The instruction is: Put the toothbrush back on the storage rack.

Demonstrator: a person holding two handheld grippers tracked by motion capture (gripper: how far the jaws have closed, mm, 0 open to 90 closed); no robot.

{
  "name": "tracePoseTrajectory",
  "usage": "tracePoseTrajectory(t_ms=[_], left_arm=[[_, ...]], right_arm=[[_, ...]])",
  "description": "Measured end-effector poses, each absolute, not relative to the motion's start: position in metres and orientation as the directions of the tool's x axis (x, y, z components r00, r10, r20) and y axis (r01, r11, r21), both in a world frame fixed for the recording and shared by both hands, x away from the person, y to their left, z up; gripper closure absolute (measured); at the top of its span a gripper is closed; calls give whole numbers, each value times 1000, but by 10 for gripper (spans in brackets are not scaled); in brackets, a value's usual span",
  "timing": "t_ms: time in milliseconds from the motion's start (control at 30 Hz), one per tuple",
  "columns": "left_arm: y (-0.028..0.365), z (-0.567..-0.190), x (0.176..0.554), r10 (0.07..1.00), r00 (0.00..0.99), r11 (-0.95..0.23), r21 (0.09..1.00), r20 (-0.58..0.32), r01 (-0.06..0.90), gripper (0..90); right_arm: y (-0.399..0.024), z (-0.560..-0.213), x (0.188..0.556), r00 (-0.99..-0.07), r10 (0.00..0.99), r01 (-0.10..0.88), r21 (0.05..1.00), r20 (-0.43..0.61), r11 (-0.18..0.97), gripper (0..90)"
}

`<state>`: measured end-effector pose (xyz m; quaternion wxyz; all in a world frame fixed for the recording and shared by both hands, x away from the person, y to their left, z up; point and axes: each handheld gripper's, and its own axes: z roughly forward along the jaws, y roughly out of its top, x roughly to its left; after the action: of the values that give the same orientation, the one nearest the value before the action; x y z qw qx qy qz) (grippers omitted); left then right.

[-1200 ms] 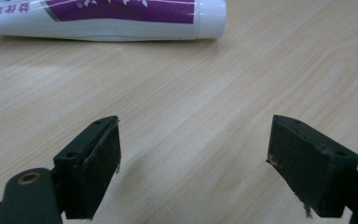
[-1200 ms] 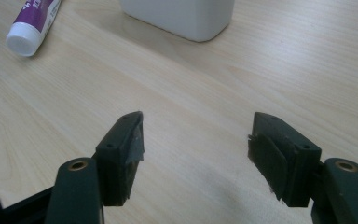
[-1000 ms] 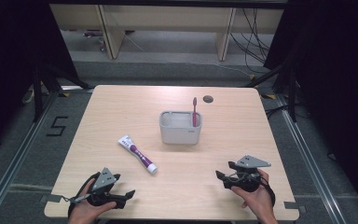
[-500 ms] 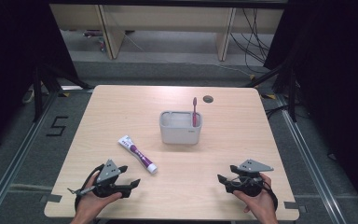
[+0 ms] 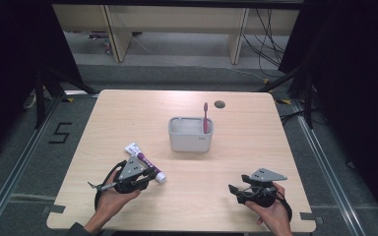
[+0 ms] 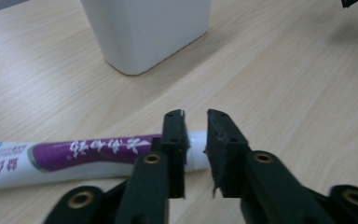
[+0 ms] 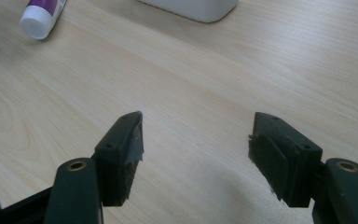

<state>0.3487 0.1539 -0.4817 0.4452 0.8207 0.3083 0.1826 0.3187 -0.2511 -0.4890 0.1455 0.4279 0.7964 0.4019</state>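
Since the earlier picture our left gripper (image 5: pixel 145 175) has moved forward and to the right over the bench (image 5: pixel 256 162), up to the cap end of the toothpaste tube (image 5: pixel 142 161), and its jaws have just been closing. In the left gripper view we see this gripper (image 6: pixel 196 128) with the white cap end of the tube (image 6: pixel 65 156) between its two black jaws, which now stand close together, one on each side of it. We cannot tell surely if the pads already press on the cap.

The tube lies flat on the bench, white with a purple band, on the left part of the bench and in front of the grey holder (image 5: pixel 190 135). In the high view its far end points away to the left and its cap end is at the gripper. The holder stands upright near the middle of the bench, well apart from the tube, and a pink toothbrush (image 5: pixel 205 118) stands in its right side.

Our right gripper (image 5: pixel 236 189) has stayed at the near right of the bench. Its jaws stand wide apart with only bare wood between them (image 7: pixel 196 135). A small dark round hole (image 5: pixel 220 104) is in the bench behind the holder.
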Motion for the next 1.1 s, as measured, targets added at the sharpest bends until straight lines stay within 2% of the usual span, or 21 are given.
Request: tracePoseTrajectory(t_ms=[167, 367, 567, 600, 700, 967, 1100], left_arm=[[148, -484, 360, 669, 744, -406, 842, 9, 355, 894], [139, -487, 367, 644, 763, -466, 816, 48, 342, 897], [131, -486, 375, 631, 774, -483, 805, 46, 345, 897], [130, -486, 377, 629, 776, -482, 805, 44, 345, 897], [128, -489, 379, 628, 777, -487, 799, 40, 353, 897], [120, -494, 381, 617, 787, -493, 791, 24, 363, 897], [119, -496, 384, 611, 792, -511, 774, 20, 374, 897]], right_arm=[[-251, -490, 321, -609, 789, 536, 776, 81, 333, 356], [-250, -491, 319, -595, 796, 565, 761, 109, 318, 357], [-251, -491, 321, -605, 793, 534, 774, 70, 339, 357], [-250, -491, 319, -592, 799, 564, 762, 106, 317, 358], [-252, -491, 321, -608, 791, 532, 775, 70, 341, 358], [-250, -491, 319, -598, 794, 564, 762, 111, 318, 359], [-252, -490, 321, -607, 791, 539, 771, 76, 340, 359]])
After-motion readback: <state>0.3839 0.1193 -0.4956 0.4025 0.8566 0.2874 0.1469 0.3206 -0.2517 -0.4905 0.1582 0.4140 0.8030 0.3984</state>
